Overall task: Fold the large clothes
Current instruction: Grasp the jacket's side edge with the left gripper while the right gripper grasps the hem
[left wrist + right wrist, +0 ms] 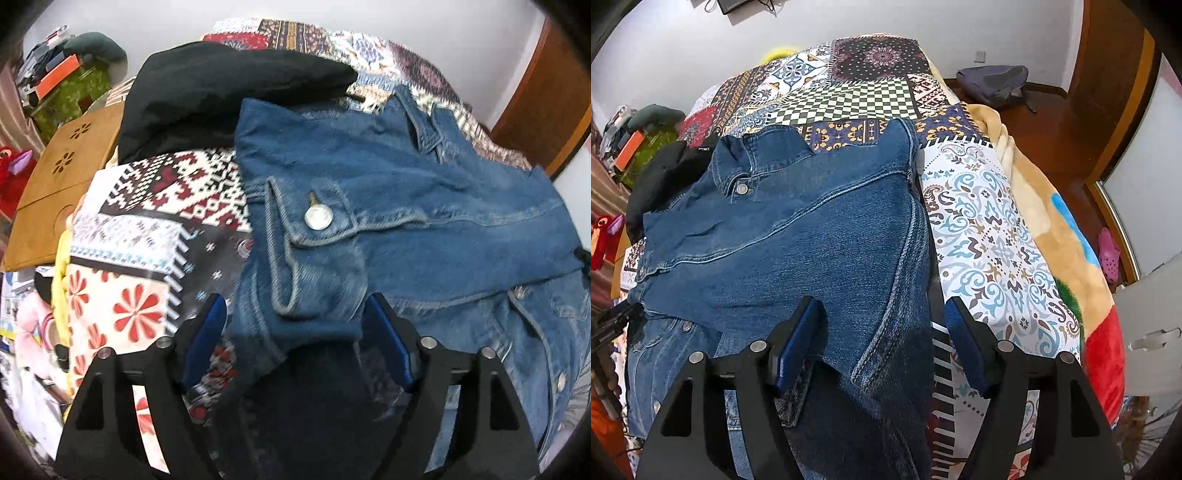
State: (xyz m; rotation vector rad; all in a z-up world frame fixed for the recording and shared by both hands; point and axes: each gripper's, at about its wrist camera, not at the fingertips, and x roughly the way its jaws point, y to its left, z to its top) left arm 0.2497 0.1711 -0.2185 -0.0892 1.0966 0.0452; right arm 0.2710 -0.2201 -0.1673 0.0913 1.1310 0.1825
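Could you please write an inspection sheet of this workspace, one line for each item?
Surface: bed under a patchwork cover; beige blanket along its right edge.
Job's things: denim jacket spread on the cover, sleeve cuff folded across the body.
Clutter: black garment beside the jacket's collar; wooden board at the bed's left.
Grippers: left gripper open, jaws on either side of the cuff; right gripper open over the jacket's right edge.
Cables: nothing seen.
Surroundings: backpack on the wooden floor, pink clog, white wall.
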